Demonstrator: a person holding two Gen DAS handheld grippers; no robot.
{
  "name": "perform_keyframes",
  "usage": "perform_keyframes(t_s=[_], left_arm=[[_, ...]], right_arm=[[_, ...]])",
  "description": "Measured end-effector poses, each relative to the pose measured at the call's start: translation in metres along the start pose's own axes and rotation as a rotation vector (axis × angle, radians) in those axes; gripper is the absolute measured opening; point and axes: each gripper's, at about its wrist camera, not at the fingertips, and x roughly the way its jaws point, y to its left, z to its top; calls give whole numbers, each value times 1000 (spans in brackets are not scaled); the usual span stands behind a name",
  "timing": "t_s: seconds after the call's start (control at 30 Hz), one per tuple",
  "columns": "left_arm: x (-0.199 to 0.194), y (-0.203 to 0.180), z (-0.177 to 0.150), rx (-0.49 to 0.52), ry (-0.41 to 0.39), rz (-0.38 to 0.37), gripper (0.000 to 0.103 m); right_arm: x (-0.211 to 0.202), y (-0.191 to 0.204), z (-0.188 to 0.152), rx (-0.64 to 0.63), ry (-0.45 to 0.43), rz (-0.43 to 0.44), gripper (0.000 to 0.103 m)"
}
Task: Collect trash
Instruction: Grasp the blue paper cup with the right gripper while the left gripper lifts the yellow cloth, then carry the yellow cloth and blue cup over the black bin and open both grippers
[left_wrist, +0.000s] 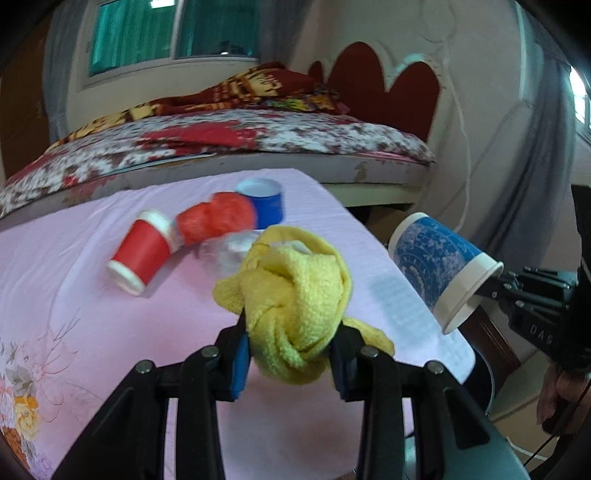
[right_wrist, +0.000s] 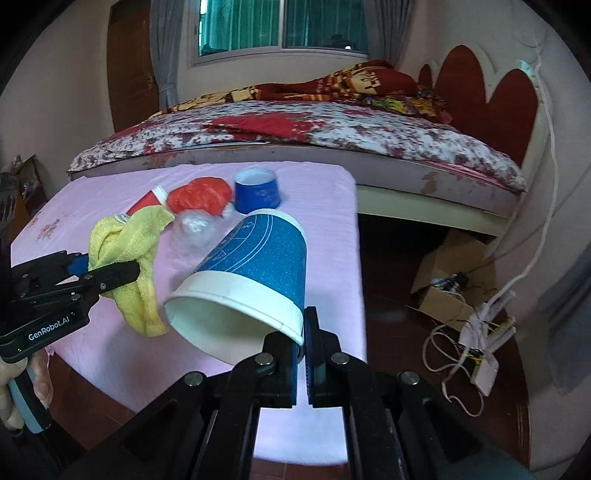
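My left gripper (left_wrist: 290, 341) is shut on a crumpled yellow cloth (left_wrist: 295, 291), held above the pink table (left_wrist: 92, 332); the cloth (right_wrist: 129, 258) and that gripper (right_wrist: 110, 271) also show at the left of the right wrist view. My right gripper (right_wrist: 304, 343) is shut on the rim of a large blue paper cup (right_wrist: 255, 273), which is tipped on its side in the air; in the left wrist view this cup (left_wrist: 439, 266) hangs off the table's right edge. On the table lie a red cup (left_wrist: 142, 253) on its side, an orange plastic bag (left_wrist: 218, 218), a clear crumpled wrapper (left_wrist: 225, 254) and an upright small blue cup (left_wrist: 264, 203).
A bed (right_wrist: 314, 133) with a floral cover runs behind the table. To the right, the dark floor holds an open cardboard box (right_wrist: 448, 280) and white cables with a power strip (right_wrist: 484, 354). A person's hand (right_wrist: 22, 391) grips the left tool's handle.
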Motion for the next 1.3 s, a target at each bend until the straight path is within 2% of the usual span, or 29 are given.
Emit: perform_keyframes(t_s=[0.47, 0.77, 0.93, 1.13, 1.3], left_arm=[[10, -100, -6, 141, 17, -150, 36], [19, -160, -17, 236, 47, -219, 35], [25, -197, -23, 287, 72, -284, 36], [42, -256, -49, 389, 136, -358, 35], [60, -294, -68, 462, 191, -386, 35]], right_arm=[[-43, -64, -40, 77, 0, -99, 3], [-71, -121, -70, 174, 2, -170, 3], [-79, -152, -101, 230, 36, -196, 3], [-87, -189, -139, 294, 77, -234, 3], [-90, -226, -170, 361, 117, -273, 3]])
